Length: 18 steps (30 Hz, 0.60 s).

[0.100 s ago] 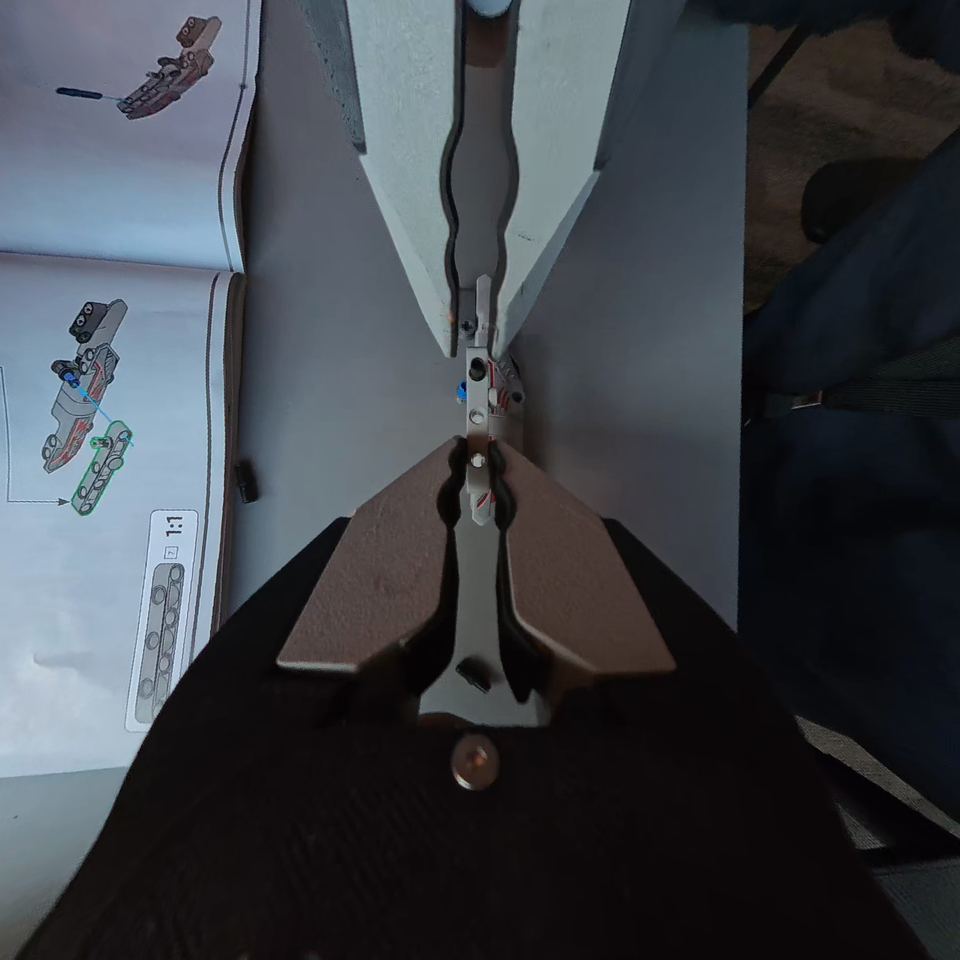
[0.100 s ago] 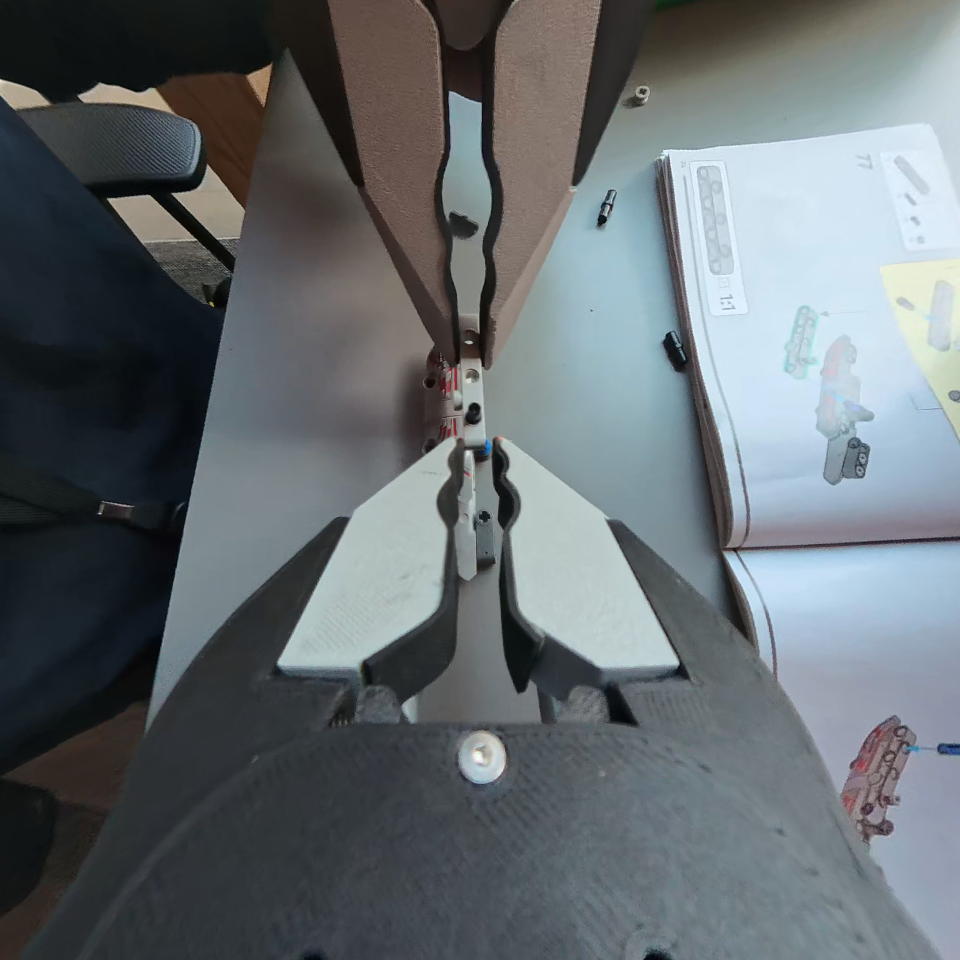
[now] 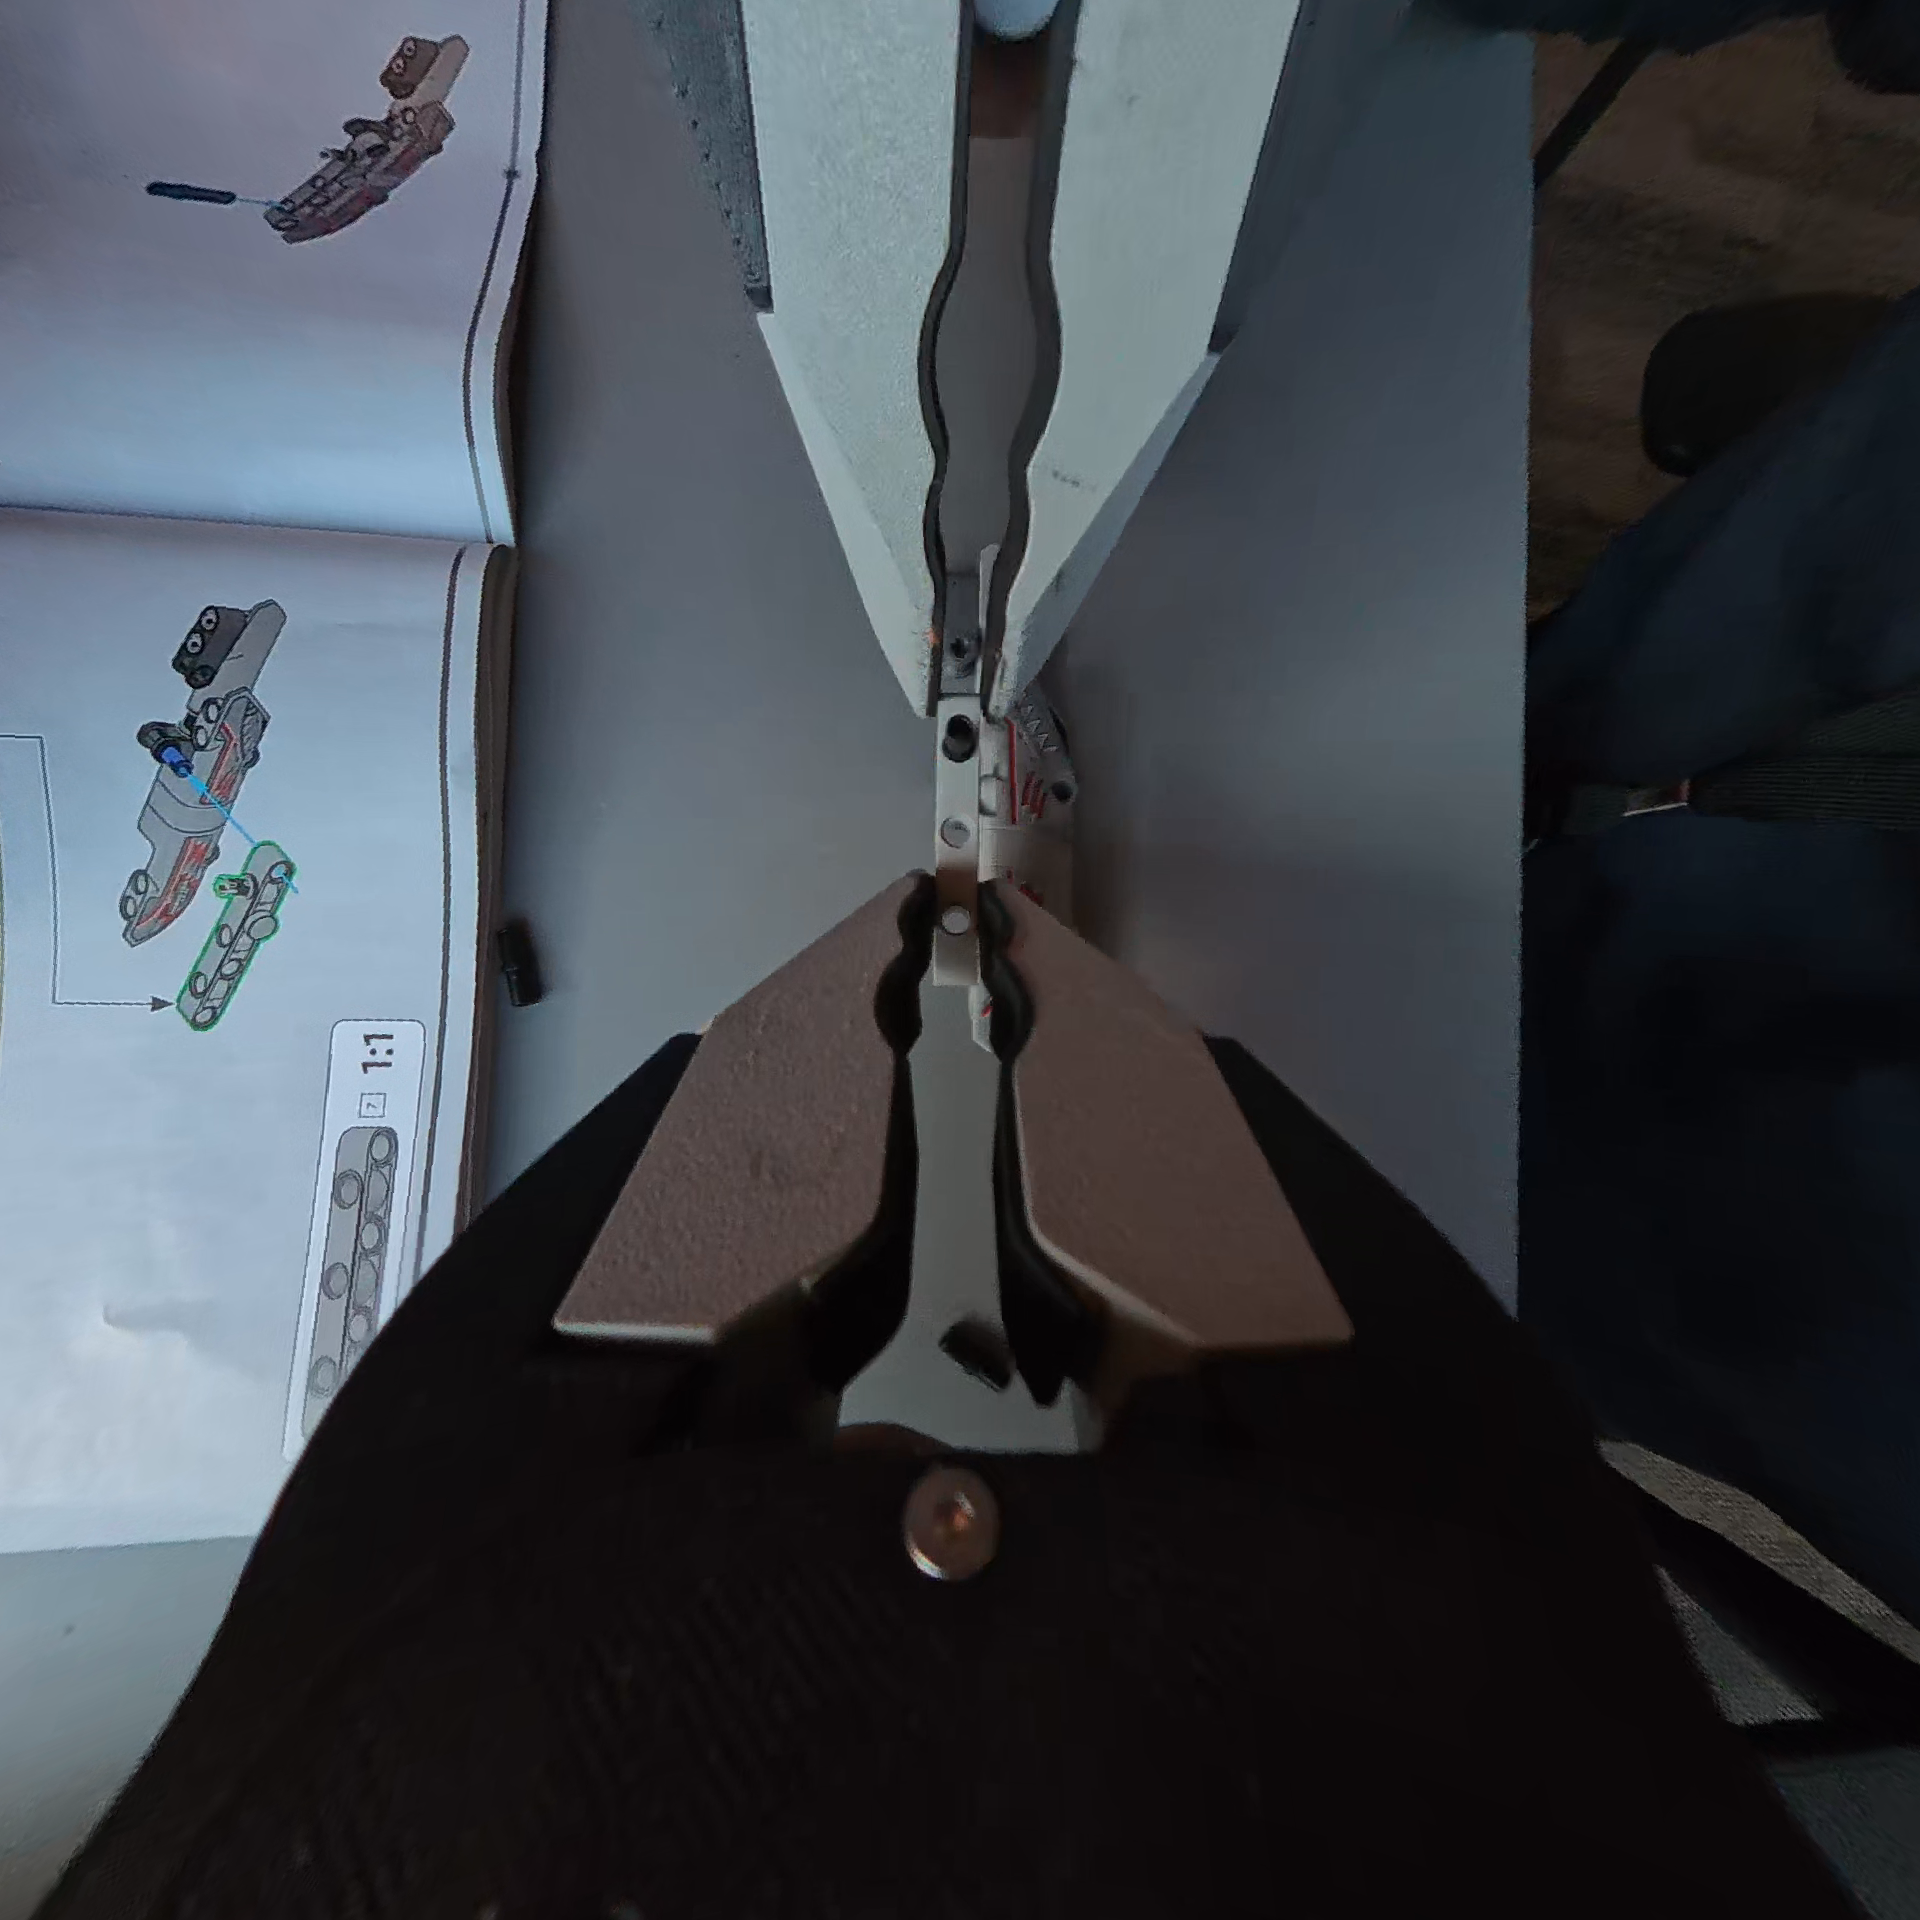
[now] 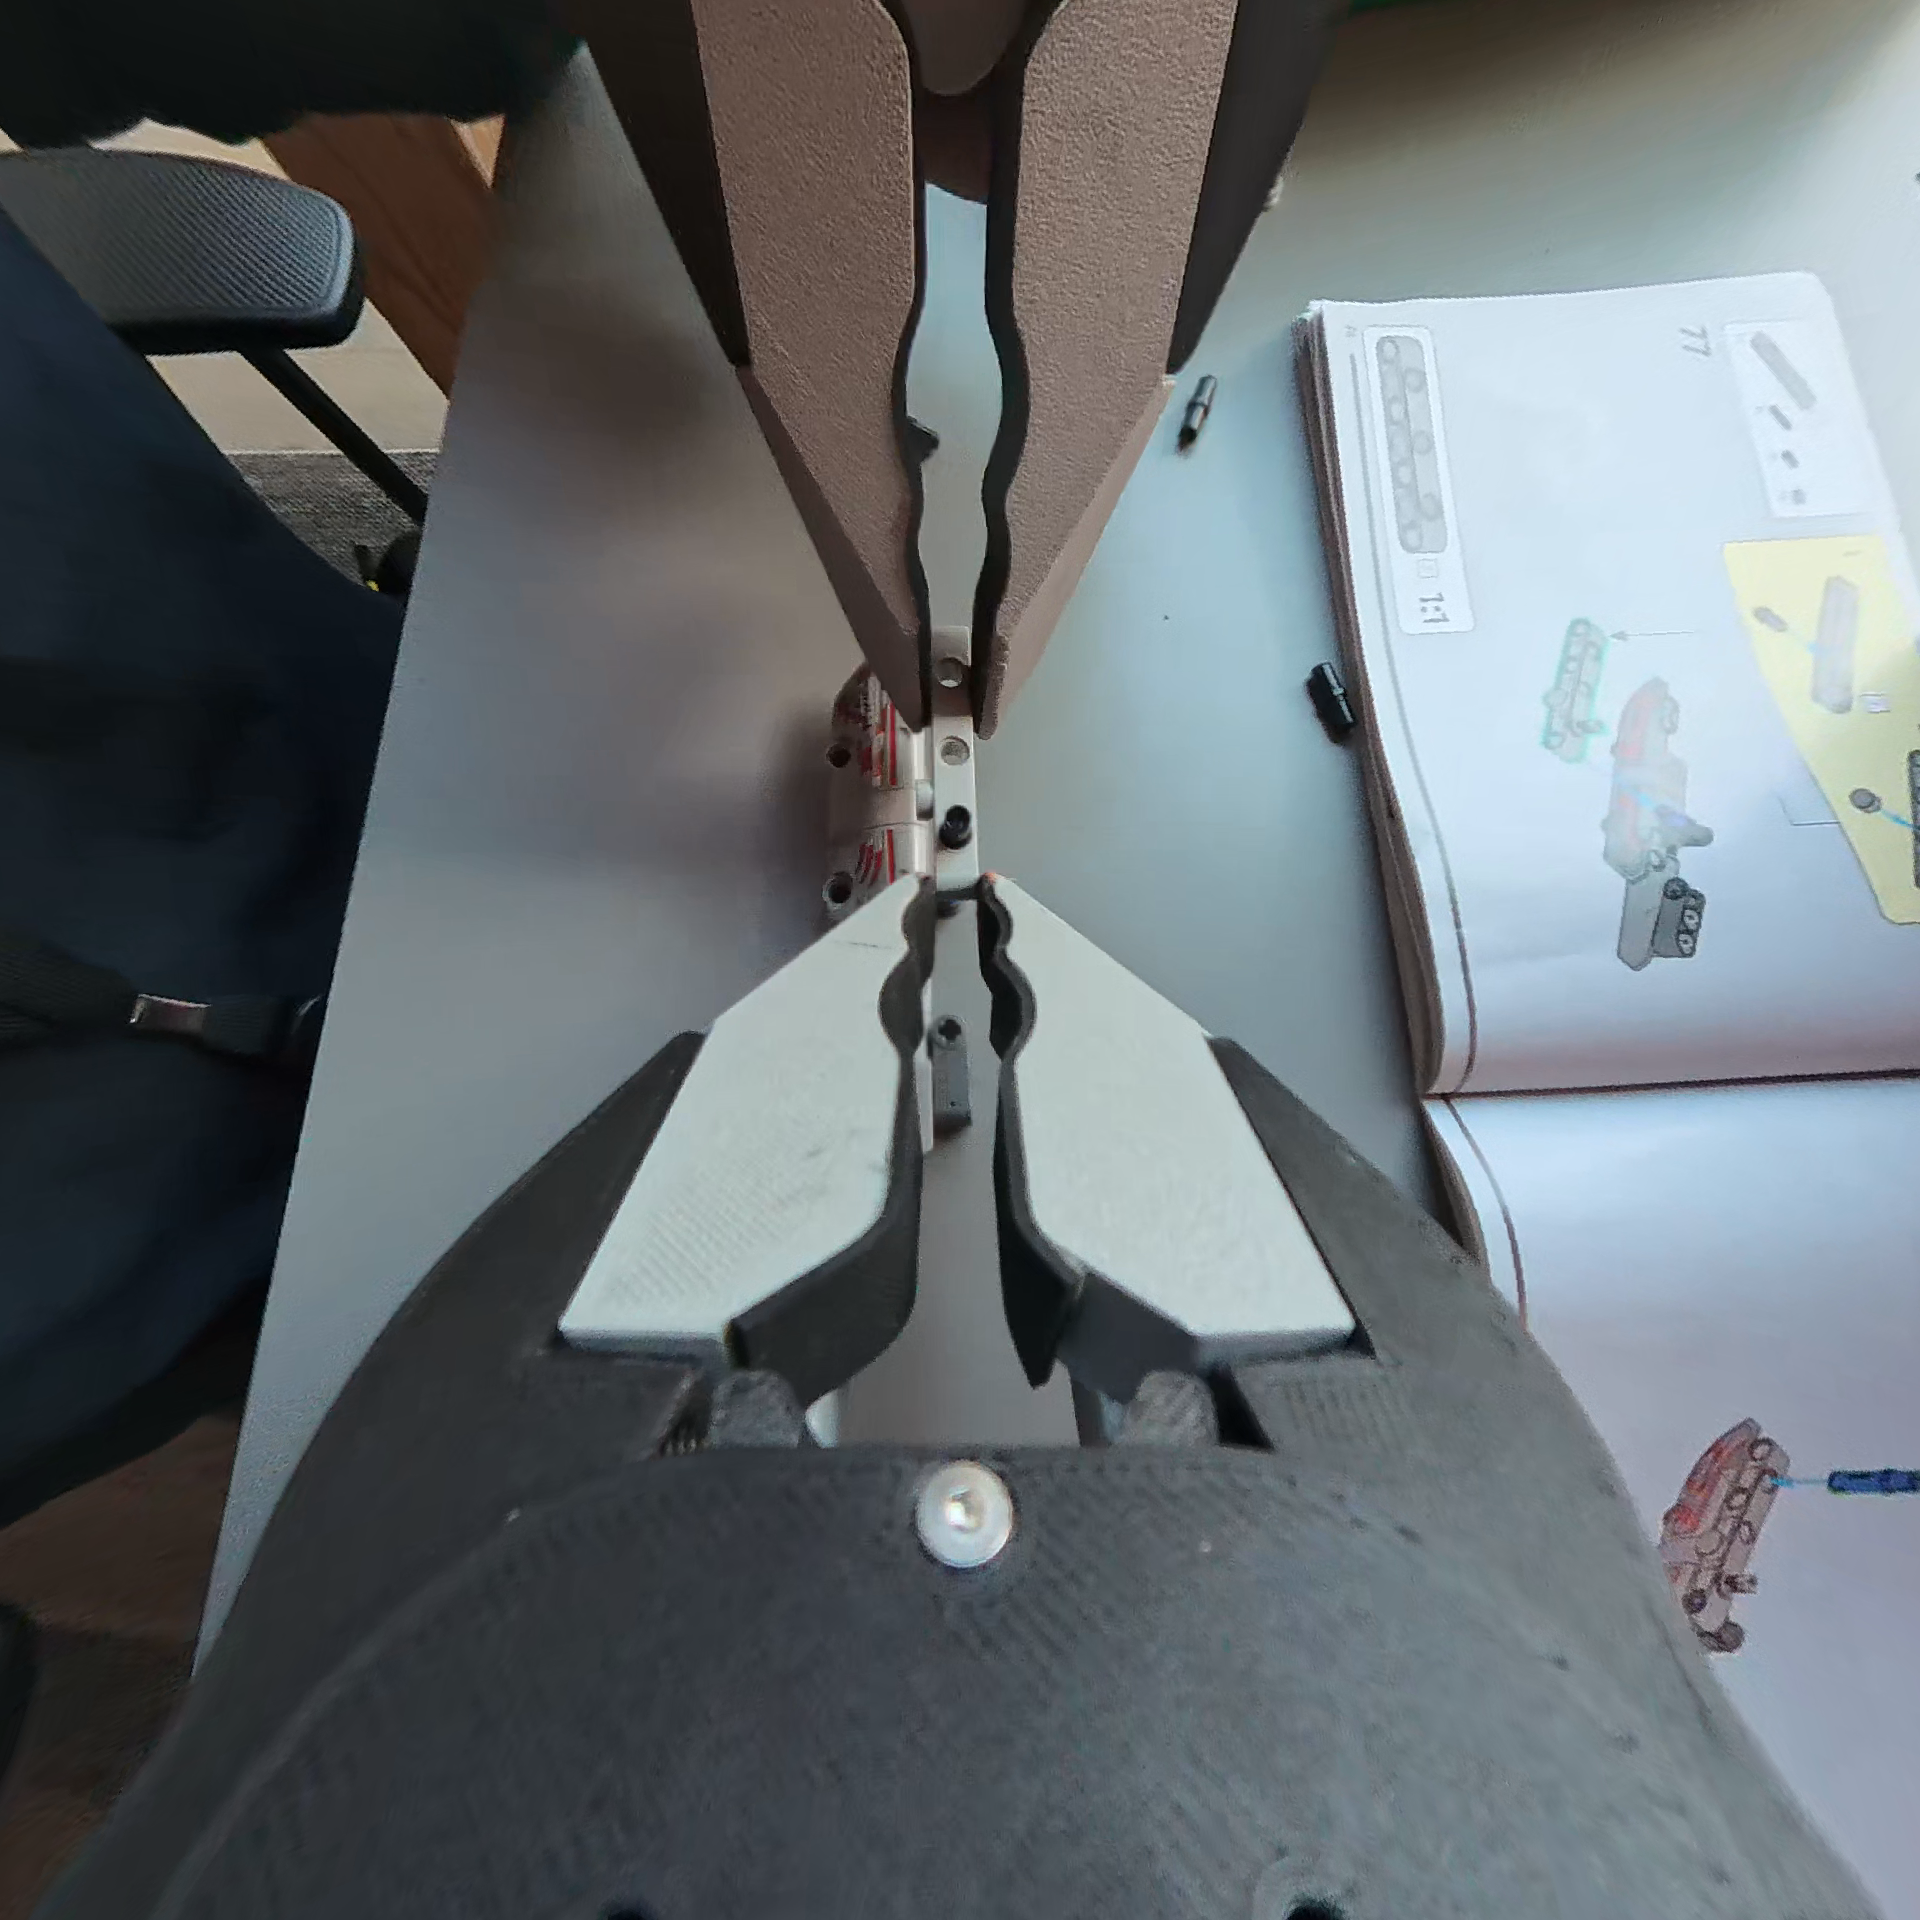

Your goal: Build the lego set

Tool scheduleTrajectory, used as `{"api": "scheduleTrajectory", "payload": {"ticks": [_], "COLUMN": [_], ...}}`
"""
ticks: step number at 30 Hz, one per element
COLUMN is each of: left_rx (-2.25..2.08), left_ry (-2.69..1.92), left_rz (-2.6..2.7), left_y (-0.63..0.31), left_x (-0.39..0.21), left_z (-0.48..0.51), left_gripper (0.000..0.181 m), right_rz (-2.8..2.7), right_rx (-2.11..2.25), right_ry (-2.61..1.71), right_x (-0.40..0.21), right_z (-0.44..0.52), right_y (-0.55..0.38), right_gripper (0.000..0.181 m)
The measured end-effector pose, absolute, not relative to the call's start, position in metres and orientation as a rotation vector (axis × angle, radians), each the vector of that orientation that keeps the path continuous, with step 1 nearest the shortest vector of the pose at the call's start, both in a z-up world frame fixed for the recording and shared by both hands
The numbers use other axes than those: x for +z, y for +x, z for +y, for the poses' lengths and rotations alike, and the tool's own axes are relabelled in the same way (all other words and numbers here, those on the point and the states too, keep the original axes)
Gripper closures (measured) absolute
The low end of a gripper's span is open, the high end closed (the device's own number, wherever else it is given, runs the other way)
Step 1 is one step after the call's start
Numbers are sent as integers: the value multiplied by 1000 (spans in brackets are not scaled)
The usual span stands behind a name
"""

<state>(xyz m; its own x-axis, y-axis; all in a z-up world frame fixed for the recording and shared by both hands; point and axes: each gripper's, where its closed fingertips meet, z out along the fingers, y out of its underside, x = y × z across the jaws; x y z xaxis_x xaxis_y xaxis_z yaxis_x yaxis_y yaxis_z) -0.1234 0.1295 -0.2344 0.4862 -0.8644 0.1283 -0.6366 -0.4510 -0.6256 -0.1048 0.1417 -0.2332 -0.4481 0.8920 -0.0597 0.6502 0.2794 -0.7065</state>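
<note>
A small lego assembly (image 3: 958,821), a white holed beam with red-marked white panels beside it, hangs above the grey table (image 3: 675,623) between both grippers. My left gripper (image 3: 956,909), with brown fingers, is shut on its near end. My right gripper (image 3: 966,675), with white fingers, comes from the top and is shut on the far end. In the right wrist view my right gripper (image 4: 956,896) clamps the assembly (image 4: 951,790), with a dark grey piece (image 4: 951,1070) between its fingers. The left gripper (image 4: 951,712) clamps the far end.
An open instruction booklet (image 3: 208,1143) lies on the left, and on the right in the right wrist view (image 4: 1662,831). Loose black pins (image 3: 520,961) (image 4: 1330,701) (image 4: 1200,410) lie near it. Another pin (image 3: 971,1351) lies under my left fingers. Table edge (image 3: 1527,520), a person in dark blue (image 3: 1714,935) and a chair armrest (image 4: 177,260) are close. My two grippers' fingertips are within a few centimetres of each other. My left gripper's tips are some 10 centimeters from the pin (image 3: 971,1351).
The blue pin end that showed beside the beam no longer shows. The beam now sits straight along the panels. Both grippers keep their hold.
</note>
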Motion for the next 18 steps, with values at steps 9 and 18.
{"api": "scheduleTrajectory", "payload": {"ticks": [9,18], "left_rx": [-621,-687], "left_ry": [-2223,-2193], "left_rz": [1238,1232], "left_y": [-126,-122], "left_x": [-235,-235], "left_z": [126,125], "left_gripper": [176,176], "right_rz": [-2191,-2154], "right_rx": [1126,1145], "right_ry": [-1490,-1443], "right_x": [-234,-230], "right_z": [138,137], "right_y": [-105,-105], "right_gripper": [175,177]}}
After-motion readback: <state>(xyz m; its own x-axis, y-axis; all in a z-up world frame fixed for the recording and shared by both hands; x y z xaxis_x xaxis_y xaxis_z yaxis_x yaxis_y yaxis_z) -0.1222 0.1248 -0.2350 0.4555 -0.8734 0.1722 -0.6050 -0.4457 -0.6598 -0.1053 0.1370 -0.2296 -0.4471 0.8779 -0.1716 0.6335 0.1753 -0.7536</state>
